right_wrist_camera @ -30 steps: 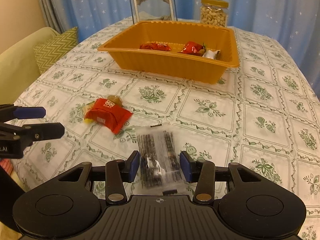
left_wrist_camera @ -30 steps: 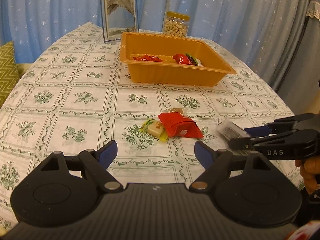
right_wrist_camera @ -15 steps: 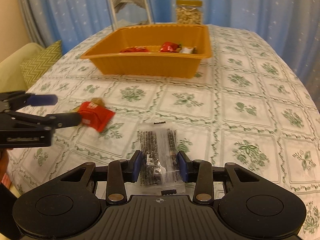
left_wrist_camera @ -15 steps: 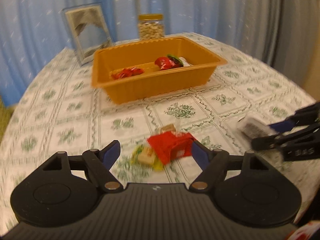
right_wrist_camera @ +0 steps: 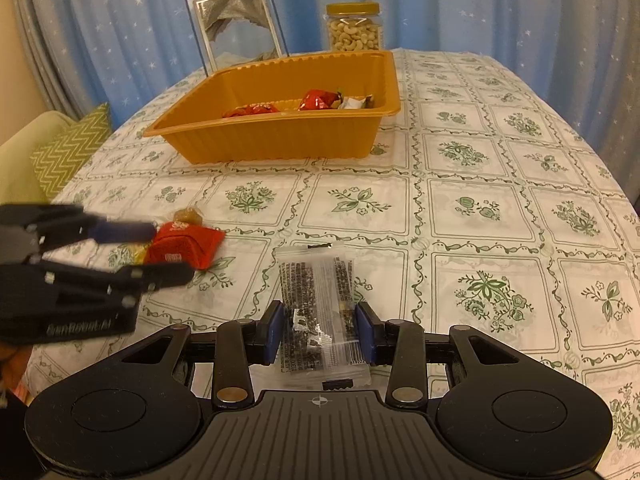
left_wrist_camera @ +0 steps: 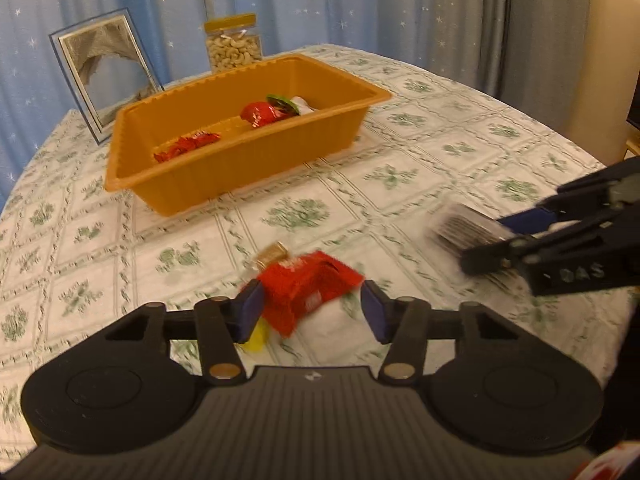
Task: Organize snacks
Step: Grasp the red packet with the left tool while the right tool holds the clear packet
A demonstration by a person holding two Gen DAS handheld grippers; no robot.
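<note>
A: Floral tablecloth under blue star curtains; orange tray is sitting mid-table as landmark, jar of cashews and picture frame behind it.

B: What is changing?

A: Over the last second the left gripper is closing in on the red packet, well in front of the tray; jaws apart, now straddling it. A second ago it was hanging back.

B: And the right gripper?

A: Its jaws are touching both edges of the clear seed packet, also in front of the tray; they appear clamped on it, as before.

B: Meaning?

A: Both packets are probably heading trayward, joining the wrapped sweets already inside.
</note>
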